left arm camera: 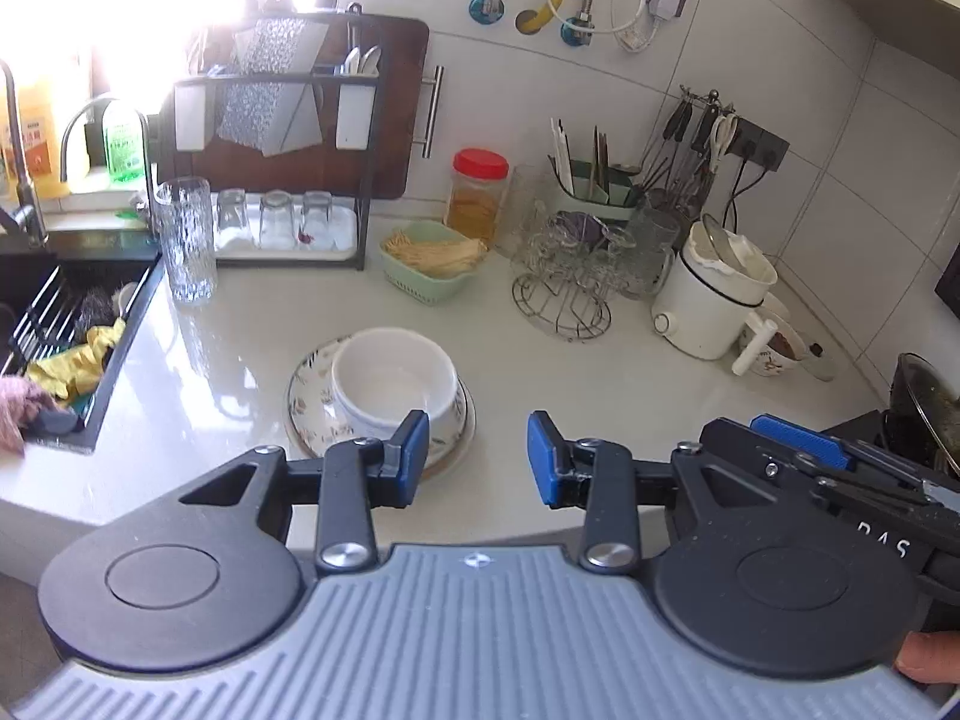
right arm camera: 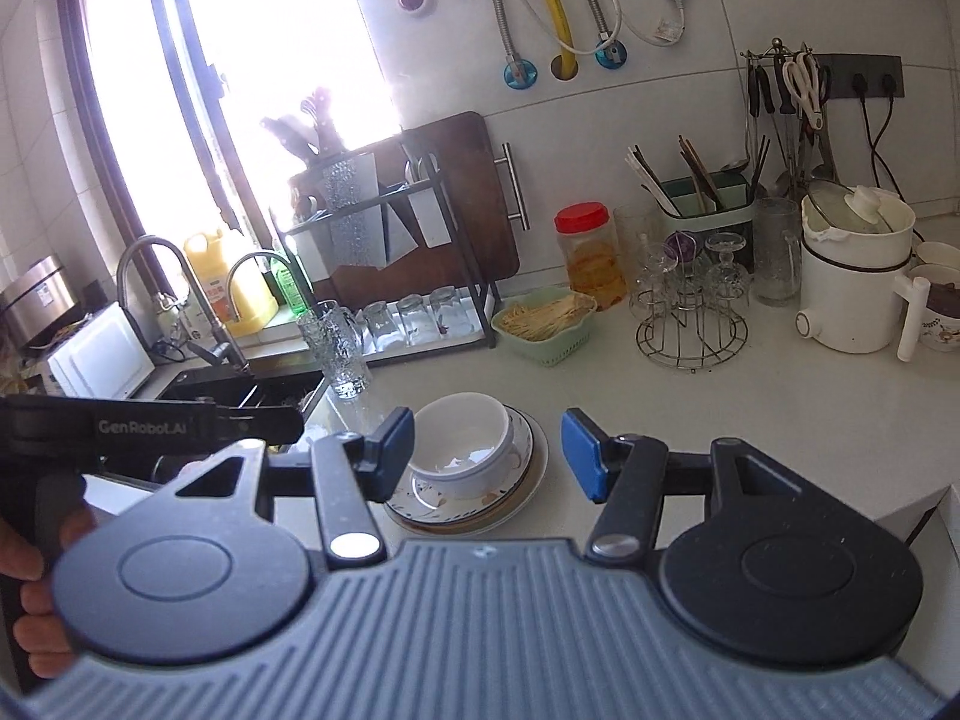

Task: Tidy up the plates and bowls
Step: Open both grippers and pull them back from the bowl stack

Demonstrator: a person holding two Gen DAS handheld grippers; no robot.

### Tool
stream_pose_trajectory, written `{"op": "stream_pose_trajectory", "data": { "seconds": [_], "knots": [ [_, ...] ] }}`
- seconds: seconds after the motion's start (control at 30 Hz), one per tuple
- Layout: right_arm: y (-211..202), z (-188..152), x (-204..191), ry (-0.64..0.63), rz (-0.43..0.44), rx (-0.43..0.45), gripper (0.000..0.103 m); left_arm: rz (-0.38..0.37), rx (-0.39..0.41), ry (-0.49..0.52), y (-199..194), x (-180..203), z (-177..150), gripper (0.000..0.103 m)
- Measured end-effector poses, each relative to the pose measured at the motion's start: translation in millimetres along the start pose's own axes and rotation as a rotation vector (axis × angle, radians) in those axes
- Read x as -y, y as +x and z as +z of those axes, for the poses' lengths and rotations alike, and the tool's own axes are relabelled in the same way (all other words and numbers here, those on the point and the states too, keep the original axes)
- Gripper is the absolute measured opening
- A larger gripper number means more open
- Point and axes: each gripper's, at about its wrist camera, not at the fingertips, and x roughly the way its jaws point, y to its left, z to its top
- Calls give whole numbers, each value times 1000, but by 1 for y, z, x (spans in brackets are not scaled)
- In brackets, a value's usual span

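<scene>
Both cameras sit above the countertop (left arm camera: pixel 240 372) near its front edge, each looking forward and down along its own open fingers toward the tiled back wall. The left wrist view faces the stacked plates (left arm camera: pixel 312 414) and bowl (left arm camera: pixel 390 378) from close by, with the sink (left arm camera: pixel 72 324) at the counter's left edge. The right wrist view stands a little further right and back, sharing the same plates (right arm camera: pixel 516 480), bowl (right arm camera: pixel 462 438), dish rack (right arm camera: pixel 420 252) and white pot (right arm camera: pixel 852 276)

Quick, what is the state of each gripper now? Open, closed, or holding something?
Left gripper: open, holding nothing, above the counter near the white bowl.
Right gripper: open, holding nothing, the bowl and plates seen between its fingers.
</scene>
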Motion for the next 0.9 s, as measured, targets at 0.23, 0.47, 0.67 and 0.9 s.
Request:
{"op": "stream_pose_trajectory", "data": {
  "seconds": [0.23, 0.47, 0.67, 0.9],
  "knots": [
    [-13, -20, 6, 8, -6, -28, 57, 34, -35, -4, -8, 5, -28, 42],
    [-24, -35, 6, 11, -4, -40, 57, 51, -59, 12, -13, 5, -45, 42],
    [-25, -41, 8, 6, -20, -40, 63, 69, -64, 26, -11, 4, -47, 78],
    [-22, -36, 22, -36, -73, -33, 93, 92, -52, 27, -11, -1, -46, 96]
  ]
}}
